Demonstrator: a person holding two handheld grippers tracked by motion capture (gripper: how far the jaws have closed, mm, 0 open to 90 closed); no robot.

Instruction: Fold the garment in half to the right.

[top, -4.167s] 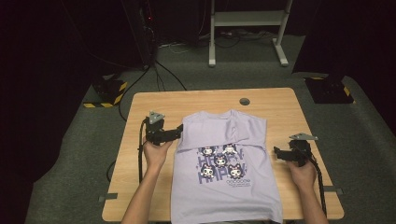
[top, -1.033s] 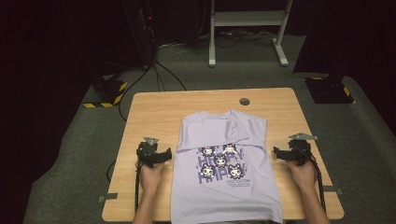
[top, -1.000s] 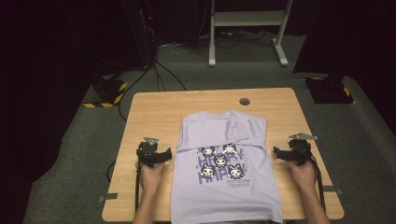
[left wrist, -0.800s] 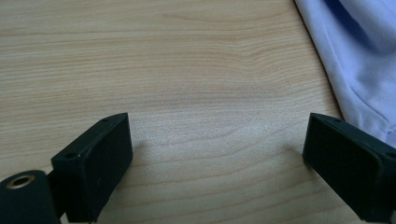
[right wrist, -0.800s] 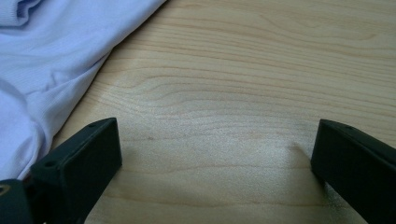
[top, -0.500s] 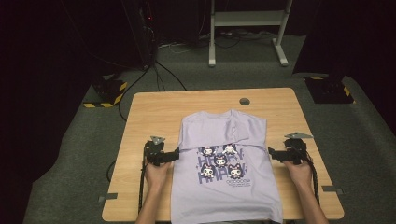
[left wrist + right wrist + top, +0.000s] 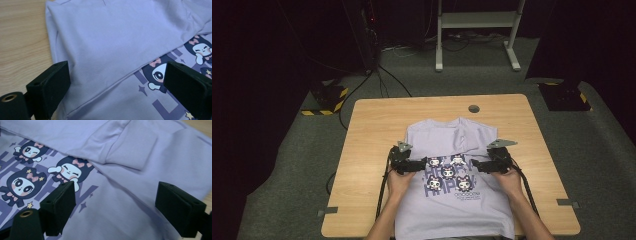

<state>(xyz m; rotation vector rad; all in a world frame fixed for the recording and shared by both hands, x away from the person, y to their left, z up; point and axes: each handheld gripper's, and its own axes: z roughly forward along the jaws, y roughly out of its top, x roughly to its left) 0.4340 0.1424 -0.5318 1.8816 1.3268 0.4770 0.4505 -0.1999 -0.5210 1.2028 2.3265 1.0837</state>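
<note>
A lilac T-shirt [image 7: 452, 175] with dark cartoon figures printed on it lies on the wooden table [image 7: 372, 125], its upper part folded down over the print. My left gripper [image 7: 421, 163] hovers open over the shirt's left side; in the left gripper view its jaws span the folded edge [image 7: 130, 72]. My right gripper [image 7: 477, 165] is open over the shirt's right side, and in the right gripper view its jaws frame the folded sleeve [image 7: 130, 147] and plain cloth [image 7: 120, 202].
A round grommet hole [image 7: 473, 108] sits in the table's far edge. Grey carpet surrounds the table, with a white stand [image 7: 477, 30] behind, cables and yellow-black blocks [image 7: 329, 97] on the floor. The shirt's hem hangs over the near table edge.
Both grippers have moved inward from the shirt's outer edges onto the cloth, the left from the bare table at the left side. The shirt lies as before.
</note>
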